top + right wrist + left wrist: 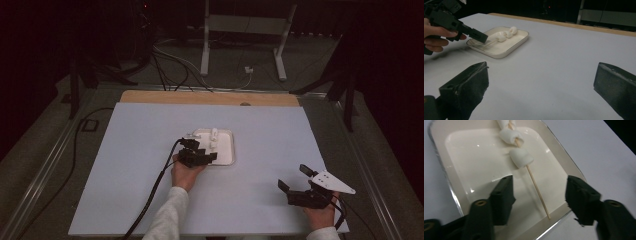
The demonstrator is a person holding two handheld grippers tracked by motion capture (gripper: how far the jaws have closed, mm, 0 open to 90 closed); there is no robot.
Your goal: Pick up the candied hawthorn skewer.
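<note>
One wooden skewer (537, 192) lies flat in one white square tray (459, 165), carrying three white marshmallows (521, 157) bunched along its far half, its bare near end reaching the tray's rim. The left gripper (539, 192) hovers over that bare stick, which runs between its two parted jaws, neither pad touching it. The right gripper (541, 82) rests well apart on the white table (564, 55), jaws spread wide and grasping nothing, the tray ahead of it.
</note>
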